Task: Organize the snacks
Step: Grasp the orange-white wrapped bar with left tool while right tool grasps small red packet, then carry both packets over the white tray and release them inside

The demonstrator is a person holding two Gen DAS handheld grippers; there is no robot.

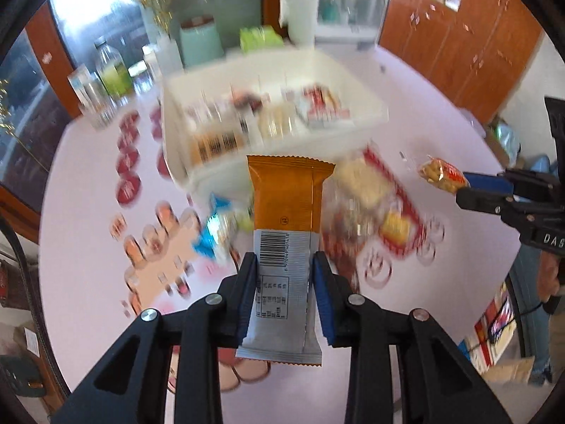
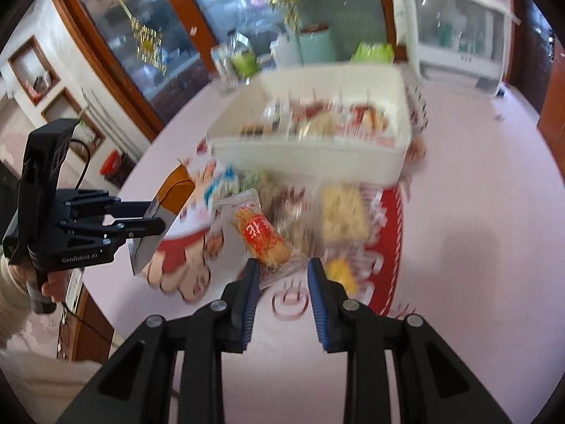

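Note:
My left gripper (image 1: 284, 259) is shut on an orange and grey snack packet (image 1: 287, 219), held above the table in front of the white storage box (image 1: 367, 120). The same gripper (image 2: 155, 222) and packet (image 2: 169, 208) show at the left of the right wrist view. My right gripper (image 2: 282, 266) is shut on the clear end of a red and orange snack packet (image 2: 259, 235). It shows in the left wrist view (image 1: 462, 190) with the snack (image 1: 439, 173) lifted. The box (image 2: 303, 157) holds several snacks.
Loose snacks lie on the pink patterned tablecloth (image 1: 406, 134) before the box: a blue packet (image 1: 215, 226) and yellow cakes (image 2: 342, 208). Glass jars (image 1: 113, 70), a mint canister (image 1: 199, 40) and a white cabinet (image 2: 459, 28) stand at the back.

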